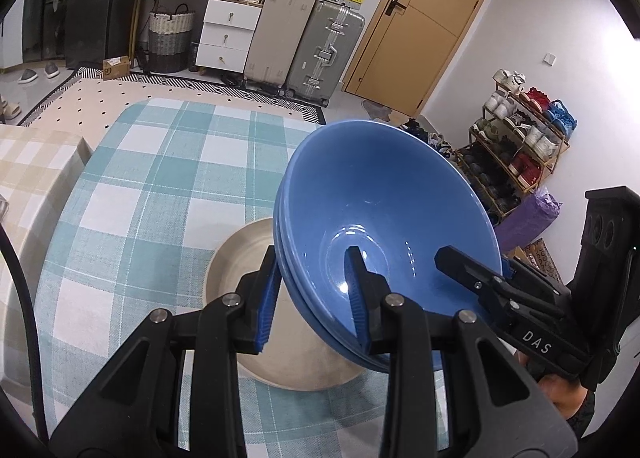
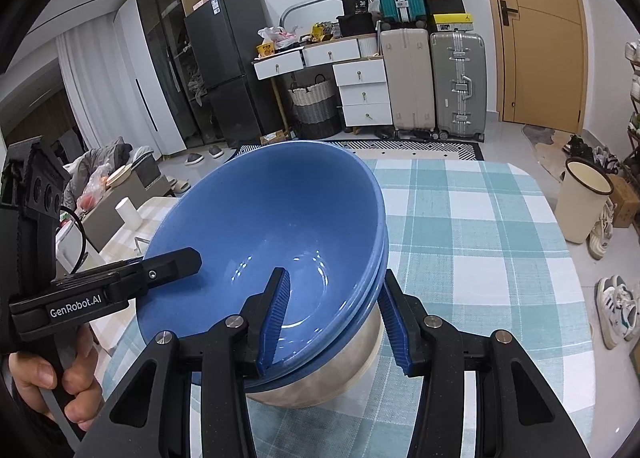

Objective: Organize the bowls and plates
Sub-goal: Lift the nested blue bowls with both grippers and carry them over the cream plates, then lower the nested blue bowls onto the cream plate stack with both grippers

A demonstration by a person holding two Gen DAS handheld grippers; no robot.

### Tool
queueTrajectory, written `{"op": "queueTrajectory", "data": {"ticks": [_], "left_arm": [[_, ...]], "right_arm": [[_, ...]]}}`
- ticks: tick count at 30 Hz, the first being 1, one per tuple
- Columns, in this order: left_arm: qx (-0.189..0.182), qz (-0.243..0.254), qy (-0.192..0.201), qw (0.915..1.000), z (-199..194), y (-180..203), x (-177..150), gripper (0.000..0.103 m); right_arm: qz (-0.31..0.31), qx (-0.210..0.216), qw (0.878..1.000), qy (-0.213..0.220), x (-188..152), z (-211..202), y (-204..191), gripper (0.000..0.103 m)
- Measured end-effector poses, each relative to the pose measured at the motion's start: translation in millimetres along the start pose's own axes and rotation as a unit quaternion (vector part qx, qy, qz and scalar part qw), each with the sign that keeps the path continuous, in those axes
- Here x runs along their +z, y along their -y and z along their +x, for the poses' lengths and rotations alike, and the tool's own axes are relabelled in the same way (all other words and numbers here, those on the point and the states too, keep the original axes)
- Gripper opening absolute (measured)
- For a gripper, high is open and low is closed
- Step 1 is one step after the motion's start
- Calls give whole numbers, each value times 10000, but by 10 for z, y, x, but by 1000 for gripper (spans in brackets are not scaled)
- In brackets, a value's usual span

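Readable markings: "DAS" in white on the right gripper (image 1: 472, 278) body, seen from the left wrist camera; "GenRobot.AI" on the left gripper (image 2: 176, 262) body, seen from the right wrist camera. A black box on the dresser (image 2: 344, 57) shows "36"; other box and packet labels there are too small to read.

Bowls (image 1: 384, 217): two, blue, glazed and glossy, wide and conical, nested one inside the other and tilted. Both rims show as stacked edges. They sit over a beige matte plate (image 1: 236, 258) on the table (image 1: 140, 185).

Left gripper: black frame, ribbed blue pads; jaws clamped on the near rim of the bowls, one finger inside, one outside.

Right gripper: same build; jaws straddle the opposite rim, one pad inside against the wall, the outer pad (image 2: 390, 314) just beside the bowls; whether it presses cannot be told.

Plate: largely hidden under the bowls; round, speckled, shallow.

Table: teal-and-white check cloth, woven texture, rounded corners.

Hidden: both gripper bases cut off by the frame edge; hands only partly visible.
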State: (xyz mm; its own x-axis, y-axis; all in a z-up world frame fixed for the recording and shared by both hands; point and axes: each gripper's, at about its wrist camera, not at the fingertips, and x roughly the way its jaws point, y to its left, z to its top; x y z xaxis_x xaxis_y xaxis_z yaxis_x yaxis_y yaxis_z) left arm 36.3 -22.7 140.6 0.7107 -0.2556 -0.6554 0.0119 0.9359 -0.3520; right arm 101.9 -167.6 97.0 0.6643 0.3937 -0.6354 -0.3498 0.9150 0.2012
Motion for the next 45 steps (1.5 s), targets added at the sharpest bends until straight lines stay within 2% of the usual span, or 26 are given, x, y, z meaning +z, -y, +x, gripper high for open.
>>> {"op": "queueTrajectory", "data": {"ticks": [19, 35, 45], "left_arm": [[131, -242, -294, 9992, 549, -495, 80, 28], [146, -332, -534, 9979, 941, -656, 98, 28], [137, -359, -564, 9977, 1022, -688, 95, 28]], "right_arm": [[1, 65, 9991, -423, 3, 578, -38, 47], [70, 57, 9976, -682, -9, 843, 59, 47], [116, 72, 9974, -712, -16, 898, 92, 47]]}}
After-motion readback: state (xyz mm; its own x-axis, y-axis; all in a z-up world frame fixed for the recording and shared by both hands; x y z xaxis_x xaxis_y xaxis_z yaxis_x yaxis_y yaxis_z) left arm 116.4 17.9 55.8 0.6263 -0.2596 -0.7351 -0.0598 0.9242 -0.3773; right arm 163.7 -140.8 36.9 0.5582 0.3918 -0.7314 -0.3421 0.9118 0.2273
